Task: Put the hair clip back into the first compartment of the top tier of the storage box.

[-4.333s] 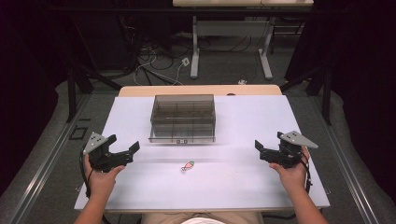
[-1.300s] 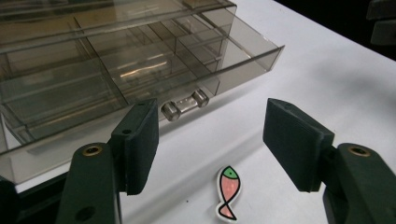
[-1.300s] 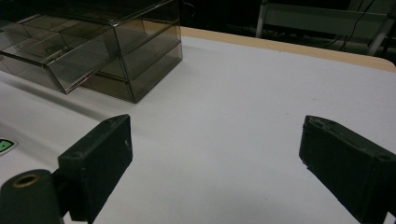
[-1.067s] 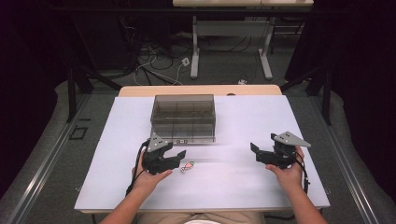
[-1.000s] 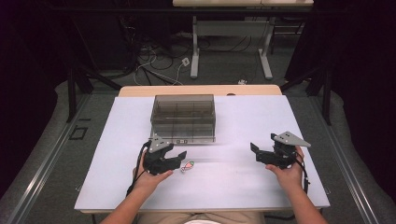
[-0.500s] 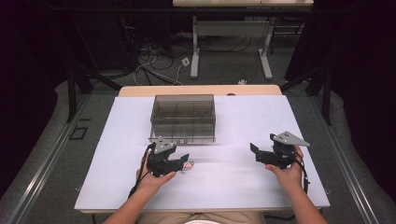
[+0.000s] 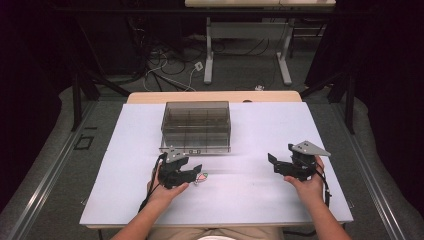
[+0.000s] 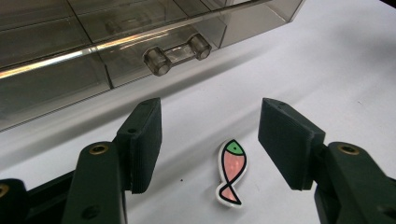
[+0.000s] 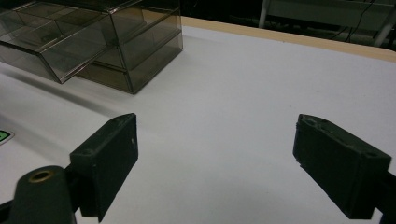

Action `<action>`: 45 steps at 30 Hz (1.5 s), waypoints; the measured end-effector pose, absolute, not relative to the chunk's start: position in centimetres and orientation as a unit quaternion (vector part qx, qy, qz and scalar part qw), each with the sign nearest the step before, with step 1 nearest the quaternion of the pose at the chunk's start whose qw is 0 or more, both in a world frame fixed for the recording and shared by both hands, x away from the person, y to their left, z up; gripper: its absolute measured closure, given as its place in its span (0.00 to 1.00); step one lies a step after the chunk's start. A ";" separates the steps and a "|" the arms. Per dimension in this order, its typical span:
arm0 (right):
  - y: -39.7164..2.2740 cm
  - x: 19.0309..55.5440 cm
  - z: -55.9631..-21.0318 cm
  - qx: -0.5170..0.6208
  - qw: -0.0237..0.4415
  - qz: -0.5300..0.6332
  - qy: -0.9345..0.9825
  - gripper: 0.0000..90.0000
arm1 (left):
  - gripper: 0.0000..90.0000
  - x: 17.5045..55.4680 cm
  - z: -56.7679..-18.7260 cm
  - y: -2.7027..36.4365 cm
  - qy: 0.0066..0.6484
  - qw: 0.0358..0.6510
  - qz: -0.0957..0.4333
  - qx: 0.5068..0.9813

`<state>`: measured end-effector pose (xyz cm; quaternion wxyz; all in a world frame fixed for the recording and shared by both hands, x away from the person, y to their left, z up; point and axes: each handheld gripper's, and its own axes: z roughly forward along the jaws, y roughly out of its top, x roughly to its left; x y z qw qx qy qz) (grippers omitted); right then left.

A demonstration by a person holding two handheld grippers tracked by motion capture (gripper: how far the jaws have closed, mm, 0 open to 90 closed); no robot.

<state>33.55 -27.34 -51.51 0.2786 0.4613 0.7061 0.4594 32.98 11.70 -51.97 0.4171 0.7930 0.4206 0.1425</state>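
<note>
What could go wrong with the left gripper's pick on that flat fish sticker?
1. The flat pink-and-green fish-shaped sticker lies flush on the white table, giving the pads little edge to catch, so the left gripper, open astride it, may close on nothing or just push it along.
2. The smoky transparent plastic drawer box with its clear handle sits just beyond the jaws; overshooting forward could bump it.
</note>
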 end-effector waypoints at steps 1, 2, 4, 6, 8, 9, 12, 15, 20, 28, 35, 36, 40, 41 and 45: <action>-27.4 33.5 -51.5 0.461 0.278 0.460 0.707 0.15 | 0.44 33.0 -52.0 11.6 0.422 0.417 0.144 0.792; -27.4 33.5 -51.5 0.461 0.278 0.460 0.707 0.15 | 0.44 33.0 -52.0 11.6 0.422 0.417 0.144 0.792; -27.4 33.6 -51.6 0.461 0.280 0.460 0.705 0.16 | 0.44 33.1 -52.1 11.6 0.423 0.418 0.143 0.791; -27.3 33.6 -51.6 0.464 0.279 0.460 0.704 0.16 | 0.44 33.1 -52.2 11.7 0.424 0.417 0.139 0.792; -27.3 33.6 -51.6 0.466 0.277 0.461 0.703 0.16 | 0.44 33.2 -52.2 11.6 0.426 0.414 0.135 0.793; -27.3 33.6 -51.6 0.465 0.276 0.460 0.704 0.16 | 0.44 33.2 -52.3 11.5 0.432 0.417 0.129 0.789; -27.3 33.6 -51.6 0.465 0.275 0.460 0.704 0.16 | 0.45 33.3 -52.4 11.5 0.430 0.415 0.124 0.792; -27.4 33.7 -51.6 0.463 0.275 0.460 0.706 0.16 | 0.45 33.4 -52.5 11.4 0.431 0.412 0.120 0.794; -27.4 33.7 -51.7 0.463 0.274 0.460 0.707 0.16 | 0.47 33.5 -52.8 11.3 0.433 0.408 0.115 0.796; -27.4 33.7 -51.7 0.462 0.270 0.458 0.710 0.16 | 0.49 33.7 -53.1 11.1 0.438 0.397 0.098 0.800; -27.4 33.7 -51.7 0.463 0.268 0.456 0.711 0.16 | 0.51 34.1 -53.6 11.2 0.453 0.391 0.059 0.799; -27.3 33.7 -51.7 0.466 0.267 0.455 0.711 0.16 | 0.52 34.2 -53.7 11.3 0.458 0.392 0.050 0.796; -27.3 33.7 -51.8 0.465 0.267 0.454 0.712 0.16 | 0.53 34.5 -54.0 11.5 0.477 0.396 0.016 0.784; -27.3 33.7 -51.8 0.465 0.267 0.454 0.712 0.16 | 0.53 34.5 -54.0 11.6 0.480 0.397 0.011 0.783; -27.3 33.8 -51.9 0.462 0.270 0.455 0.712 0.16 | 0.55 34.7 -54.1 11.7 0.490 0.397 -0.006 0.776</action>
